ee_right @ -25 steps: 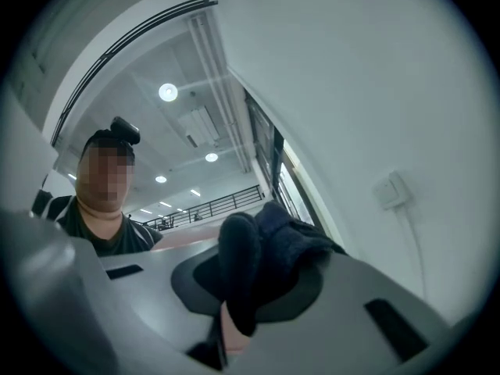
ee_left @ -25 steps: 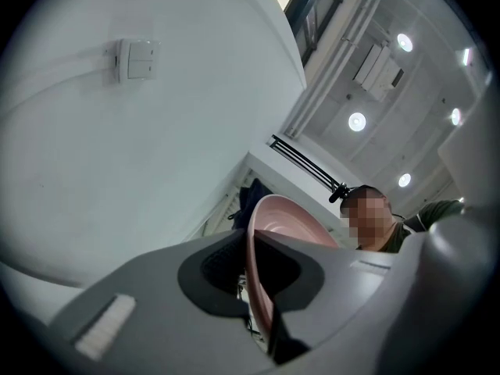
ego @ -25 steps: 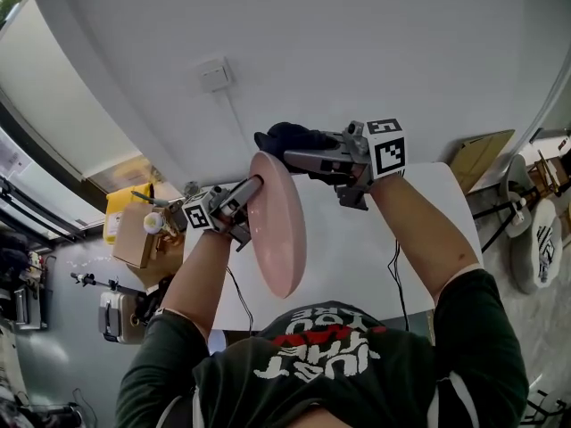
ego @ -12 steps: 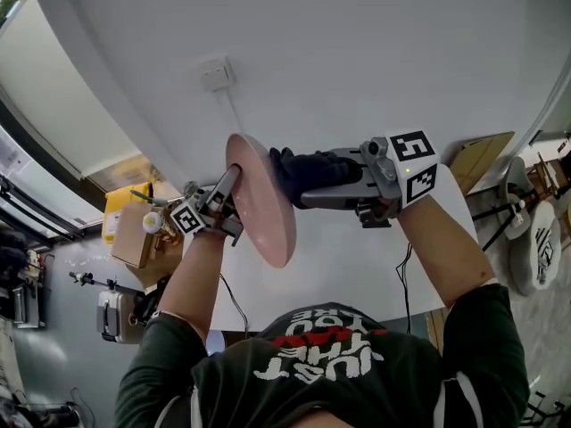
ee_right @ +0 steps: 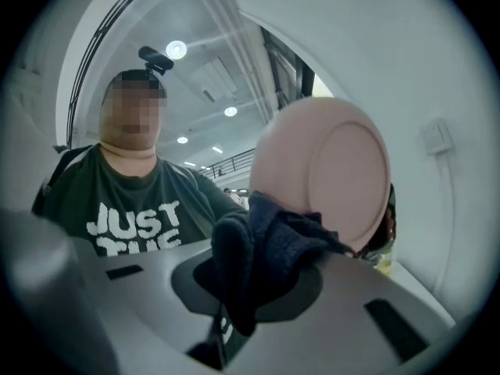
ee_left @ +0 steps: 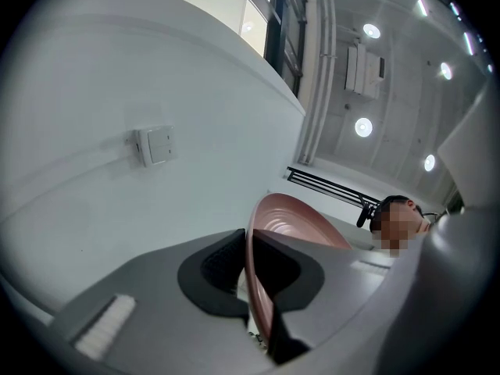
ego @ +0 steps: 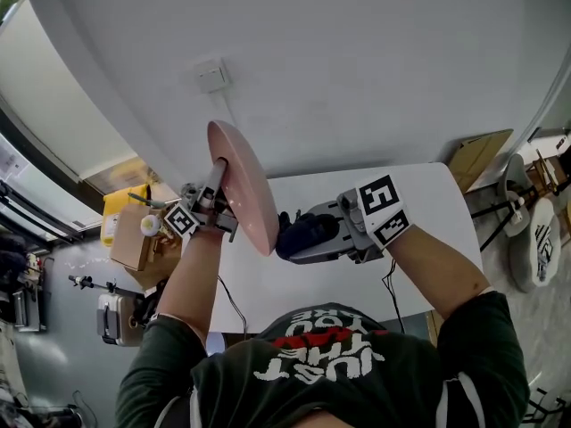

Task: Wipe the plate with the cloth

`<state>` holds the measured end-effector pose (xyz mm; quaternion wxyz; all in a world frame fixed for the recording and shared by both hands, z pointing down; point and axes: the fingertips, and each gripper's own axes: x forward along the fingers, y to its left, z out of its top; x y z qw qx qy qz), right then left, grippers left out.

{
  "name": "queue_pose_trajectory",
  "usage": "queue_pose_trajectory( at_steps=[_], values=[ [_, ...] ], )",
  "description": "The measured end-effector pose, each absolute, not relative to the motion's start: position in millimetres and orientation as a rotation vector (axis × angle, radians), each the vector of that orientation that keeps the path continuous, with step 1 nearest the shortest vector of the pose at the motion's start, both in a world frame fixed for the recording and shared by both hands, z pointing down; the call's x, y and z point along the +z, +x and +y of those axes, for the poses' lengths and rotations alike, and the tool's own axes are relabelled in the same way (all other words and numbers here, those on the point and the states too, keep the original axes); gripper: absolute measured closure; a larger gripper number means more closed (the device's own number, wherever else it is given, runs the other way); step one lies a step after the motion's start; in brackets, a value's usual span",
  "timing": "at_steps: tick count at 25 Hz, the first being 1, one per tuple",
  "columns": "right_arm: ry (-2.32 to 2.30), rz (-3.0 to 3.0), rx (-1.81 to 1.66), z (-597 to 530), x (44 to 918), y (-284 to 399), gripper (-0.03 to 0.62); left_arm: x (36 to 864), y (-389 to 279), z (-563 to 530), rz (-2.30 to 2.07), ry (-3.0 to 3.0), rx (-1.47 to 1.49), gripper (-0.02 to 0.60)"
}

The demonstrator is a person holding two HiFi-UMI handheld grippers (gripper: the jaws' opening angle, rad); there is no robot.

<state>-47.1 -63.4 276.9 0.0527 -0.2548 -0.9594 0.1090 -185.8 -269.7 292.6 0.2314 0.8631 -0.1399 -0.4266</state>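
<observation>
Plate [ego: 243, 190] upright above bench [ego: 428, 199], rim clamped in my left hand-held gripper [ego: 218, 175]; my right hand-held gripper [ego: 312, 236] clenched on dark cloth [ego: 300, 232] (just beside the plate's lower edge).

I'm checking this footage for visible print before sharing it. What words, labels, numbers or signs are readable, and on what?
"JUST": white print on the person's dark T-shirt; the line below it is partly hidden and unreadable.
Marker cubes: black-and-white square patterns only, no letters.
Yellow container: any print is too small to read.
</observation>
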Motion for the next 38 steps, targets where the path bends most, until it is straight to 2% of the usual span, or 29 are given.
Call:
queue_pose_trajectory(
  at_steps=[7,16,21,30,33,38],
  values=[
    [-0.72,-2.836,0.439,-74,341,-83,0.563,277,-155,-254,-0.214,2.397,-1.138,0.566],
    [-0.561,-2.94,0.558,-133,346,-102,0.563,278,-120,-227,-0.021,2.4,-1.027,0.566],
    [-0.32,-3.131,0.616,-198,302,-79,0.563,300,-103,-217,-0.014,2.465,-0.877,0.566],
    [-0.309,-3.333,0.258,-190,189,-23,0.563,324,-128,-233,-0.14,2.382,-0.932,0.566],
    [-0.207,-3.325,0.212,-188,192,-5,0.563,322,-139,-233,-0.183,2.348,-0.992,0.566],
    [0.187,-3.312,0.4,-221,238,32,0.563,330,-155,-234,-0.301,2.329,-1.001,0.566]
  ],
)
